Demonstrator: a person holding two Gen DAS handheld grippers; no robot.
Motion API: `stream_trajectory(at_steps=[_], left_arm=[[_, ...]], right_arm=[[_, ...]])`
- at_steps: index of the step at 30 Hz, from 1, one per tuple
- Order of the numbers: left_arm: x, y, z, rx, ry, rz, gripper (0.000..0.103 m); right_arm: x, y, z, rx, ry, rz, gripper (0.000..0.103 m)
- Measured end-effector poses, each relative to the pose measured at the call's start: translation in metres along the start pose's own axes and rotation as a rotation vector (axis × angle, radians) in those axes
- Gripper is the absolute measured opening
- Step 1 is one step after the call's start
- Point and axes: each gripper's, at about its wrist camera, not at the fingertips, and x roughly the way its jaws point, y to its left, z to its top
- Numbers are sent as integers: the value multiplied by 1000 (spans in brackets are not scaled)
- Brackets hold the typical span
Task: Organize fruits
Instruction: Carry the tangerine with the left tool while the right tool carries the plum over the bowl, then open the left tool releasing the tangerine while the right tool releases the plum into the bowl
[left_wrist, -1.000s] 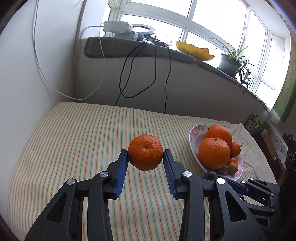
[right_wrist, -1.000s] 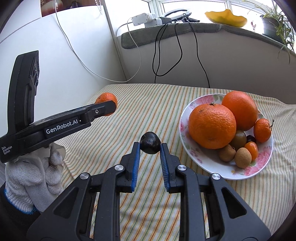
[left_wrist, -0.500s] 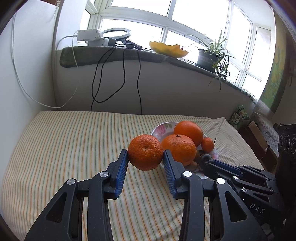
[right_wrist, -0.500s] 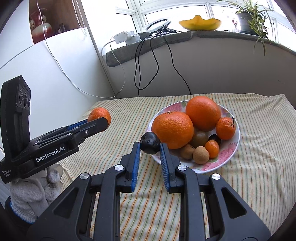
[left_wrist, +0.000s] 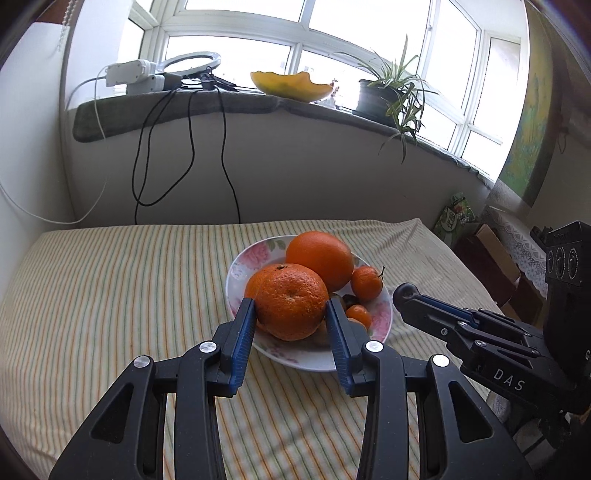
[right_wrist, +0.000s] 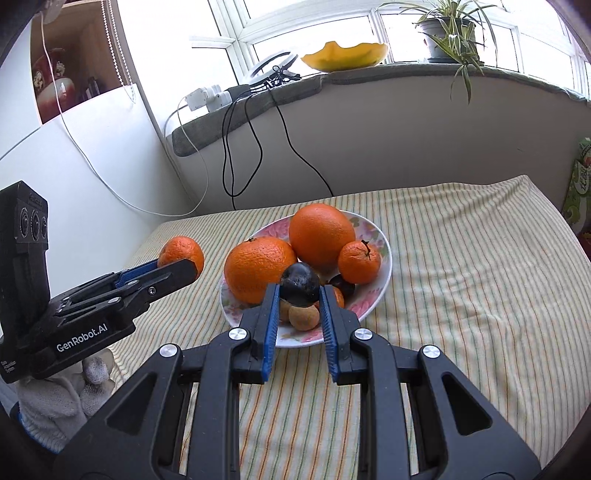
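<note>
We note the left gripper (left_wrist: 291, 319) fingers clamped on a mandarin (left_wrist: 290, 302), the right gripper (right_wrist: 298, 301) fingers clamped on a dark plum (right_wrist: 299, 283), both above the floral plate (right_wrist: 380, 254) mid striped tabletop (right_wrist: 461, 280); windowsill (right_wrist: 388, 79) behind.

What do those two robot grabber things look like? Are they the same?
Yes, they match. The left gripper and right gripper are black plastic with triangle-shaped cutouts, silver round bolts, and ridged blue pads inside the fingers. White letters say "GenRobot.AI" on the left one and "DAS" on the right one. A white knit glove with a blue cuff holds the left one.
</note>
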Motion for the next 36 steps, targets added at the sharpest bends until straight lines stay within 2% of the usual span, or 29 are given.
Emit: stream_trajectory(at_steps=[15,36], left_arm=[[34,-35,10,76,44,-10,37],[57,-52,19,114,72,-16,38]], right_arm=[[13,-21,-2,4,27,5,23],[28,-24,-5,-31,45,-3,23]])
